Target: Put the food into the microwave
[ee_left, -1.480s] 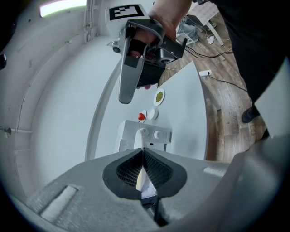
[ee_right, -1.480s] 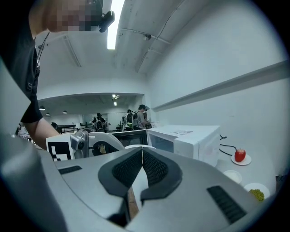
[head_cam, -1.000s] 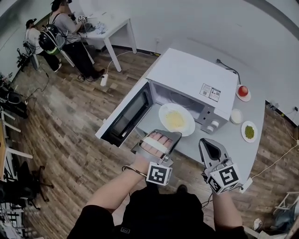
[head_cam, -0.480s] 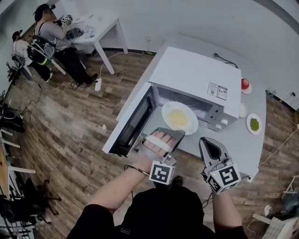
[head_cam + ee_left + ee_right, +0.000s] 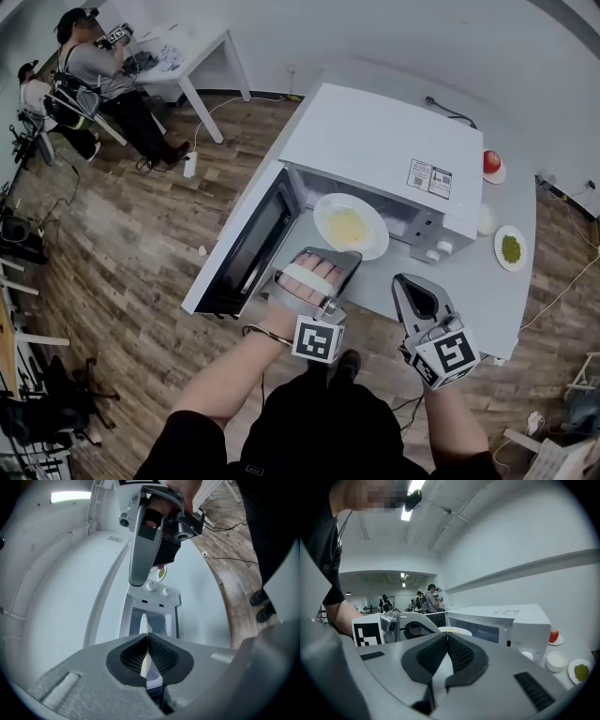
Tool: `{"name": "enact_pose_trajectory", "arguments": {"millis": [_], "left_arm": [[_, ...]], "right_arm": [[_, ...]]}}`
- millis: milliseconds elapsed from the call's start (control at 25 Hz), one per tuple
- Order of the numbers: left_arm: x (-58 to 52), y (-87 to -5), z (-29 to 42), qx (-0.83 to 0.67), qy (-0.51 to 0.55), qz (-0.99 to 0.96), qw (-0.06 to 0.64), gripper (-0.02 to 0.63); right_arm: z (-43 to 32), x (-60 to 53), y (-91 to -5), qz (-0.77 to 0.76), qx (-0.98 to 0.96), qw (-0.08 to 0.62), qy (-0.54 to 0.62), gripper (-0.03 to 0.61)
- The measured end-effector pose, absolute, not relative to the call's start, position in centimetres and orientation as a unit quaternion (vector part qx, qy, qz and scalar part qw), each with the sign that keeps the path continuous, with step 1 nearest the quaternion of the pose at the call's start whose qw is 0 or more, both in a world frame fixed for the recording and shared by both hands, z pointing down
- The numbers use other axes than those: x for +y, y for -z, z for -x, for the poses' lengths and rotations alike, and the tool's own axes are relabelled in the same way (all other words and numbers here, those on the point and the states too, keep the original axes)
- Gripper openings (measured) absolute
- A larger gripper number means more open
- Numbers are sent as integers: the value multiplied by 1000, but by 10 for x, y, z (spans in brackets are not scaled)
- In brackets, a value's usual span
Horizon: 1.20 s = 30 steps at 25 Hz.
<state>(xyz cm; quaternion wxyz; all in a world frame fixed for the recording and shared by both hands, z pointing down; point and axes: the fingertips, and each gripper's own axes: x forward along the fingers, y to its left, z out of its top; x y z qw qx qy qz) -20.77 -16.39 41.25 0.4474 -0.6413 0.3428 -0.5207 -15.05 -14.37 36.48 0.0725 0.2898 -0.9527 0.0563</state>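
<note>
A white plate of yellow food (image 5: 350,226) hangs at the mouth of the white microwave (image 5: 384,141), whose door (image 5: 246,246) stands open to the left. My left gripper (image 5: 337,257) is shut on the plate's near rim. In the left gripper view the plate (image 5: 144,621) shows edge-on between the pads, with the microwave (image 5: 152,605) beyond. My right gripper (image 5: 411,283) hovers over the counter to the right, shut and empty. The right gripper view shows its jaws (image 5: 446,641) meeting, the plate (image 5: 453,631) and the microwave (image 5: 506,620) ahead.
On the grey counter (image 5: 469,291) right of the microwave are an apple on a small dish (image 5: 488,161), a white bowl (image 5: 485,220) and a plate of green food (image 5: 510,249). People sit at a white table (image 5: 202,47) at the back left. Wood floor lies left.
My left gripper has carried the plate a little closer to the microwave's opening. The right gripper has moved forward alongside it, still shut.
</note>
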Motion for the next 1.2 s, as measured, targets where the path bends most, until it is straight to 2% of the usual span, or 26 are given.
{"name": "enact_pose_trajectory", "arguments": {"millis": [520,1200], "left_arm": [[-219,-480,209,351,488,644,473,15],[-262,-532,211,336,490,657,464,15]], "right_arm": [[171,-159,-409,-302,-950,69,-35,14],[176,-169,-437,-320,-943,72,-52,14]]}}
